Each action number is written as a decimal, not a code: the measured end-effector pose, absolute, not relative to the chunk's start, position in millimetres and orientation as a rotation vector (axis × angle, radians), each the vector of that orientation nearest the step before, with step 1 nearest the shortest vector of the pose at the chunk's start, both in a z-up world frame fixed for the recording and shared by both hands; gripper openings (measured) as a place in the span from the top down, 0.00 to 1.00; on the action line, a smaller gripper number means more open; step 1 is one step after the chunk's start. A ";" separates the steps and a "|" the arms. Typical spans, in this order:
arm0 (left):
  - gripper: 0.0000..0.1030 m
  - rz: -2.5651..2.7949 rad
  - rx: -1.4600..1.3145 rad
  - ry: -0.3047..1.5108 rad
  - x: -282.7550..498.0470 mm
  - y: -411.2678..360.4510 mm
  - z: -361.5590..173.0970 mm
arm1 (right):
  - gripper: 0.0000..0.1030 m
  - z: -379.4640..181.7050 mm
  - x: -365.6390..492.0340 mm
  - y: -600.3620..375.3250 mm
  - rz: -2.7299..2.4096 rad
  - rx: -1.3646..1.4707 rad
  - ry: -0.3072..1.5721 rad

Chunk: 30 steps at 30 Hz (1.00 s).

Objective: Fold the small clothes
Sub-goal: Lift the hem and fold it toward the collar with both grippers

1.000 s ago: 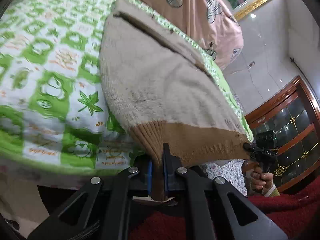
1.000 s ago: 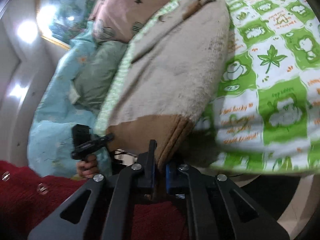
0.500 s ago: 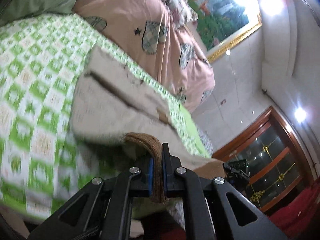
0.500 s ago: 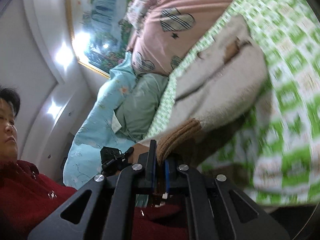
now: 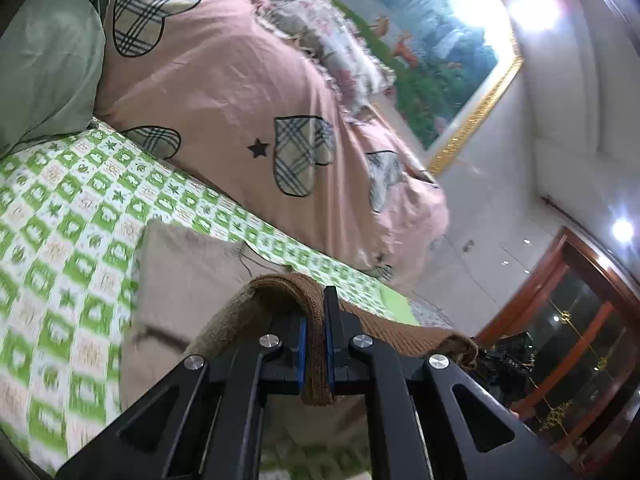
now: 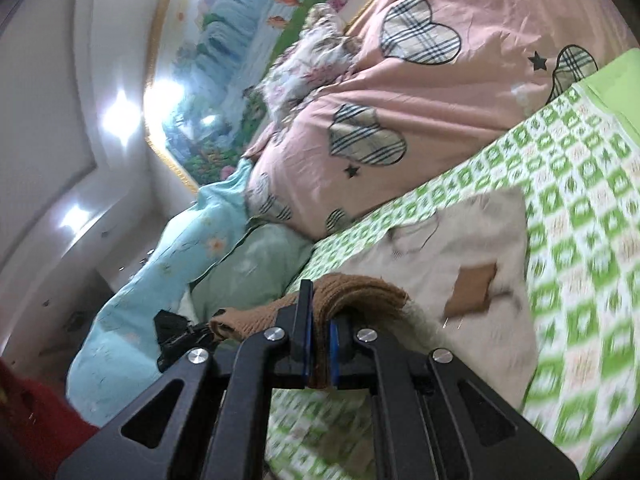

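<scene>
A small beige fleece garment (image 5: 188,276) with a brown ribbed hem (image 5: 280,288) lies on the green-and-white checked sheet (image 5: 60,216). My left gripper (image 5: 316,344) is shut on one corner of the brown hem, lifted over the cloth. My right gripper (image 6: 320,352) is shut on the other corner of the hem (image 6: 360,288). The garment's beige body (image 6: 472,240) with a brown patch (image 6: 472,288) spreads beyond it. Each gripper appears small in the other's view: the right one (image 5: 500,360), the left one (image 6: 176,332).
A pink quilt (image 5: 224,92) with plaid hearts is piled at the head of the bed. A green pillow (image 5: 44,64) and a light blue quilt (image 6: 160,264) lie beside it. A gold-framed painting (image 5: 440,40) hangs on the wall; a wooden glass cabinet (image 5: 568,320) stands at the right.
Both grippers have risen and moved forward over the bed, carrying the brown hem up and over the beige body. The views now tilt up toward the pink quilt and the wall.
</scene>
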<state>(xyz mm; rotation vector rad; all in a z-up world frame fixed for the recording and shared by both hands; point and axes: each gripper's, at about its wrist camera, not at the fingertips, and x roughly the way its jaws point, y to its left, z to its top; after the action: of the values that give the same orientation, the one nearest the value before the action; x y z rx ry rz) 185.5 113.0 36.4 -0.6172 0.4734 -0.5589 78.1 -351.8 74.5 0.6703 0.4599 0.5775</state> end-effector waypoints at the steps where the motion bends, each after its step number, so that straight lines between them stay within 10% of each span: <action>1: 0.95 -0.540 -0.601 0.486 202.1 108.6 35.1 | 0.92 72.8 92.6 -354.4 0.560 0.676 0.466; 22: 0.91 -0.352 -0.591 0.843 400.1 90.8 -95.5 | 0.92 -44.3 305.7 -370.5 0.232 0.658 0.824; 28: 0.52 -0.364 -0.565 0.816 356.0 87.2 -84.7 | 0.88 -35.3 290.2 -375.9 0.233 0.686 0.794; 30: 0.52 -0.409 -0.566 0.812 332.0 79.2 -81.6 | 0.68 -20.3 272.4 -373.0 0.217 0.653 0.742</action>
<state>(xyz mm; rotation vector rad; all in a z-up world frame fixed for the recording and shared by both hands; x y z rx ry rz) 332.0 79.2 -81.6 -0.5658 0.8124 -0.4088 272.4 -373.0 -20.3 0.6526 0.7419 0.2173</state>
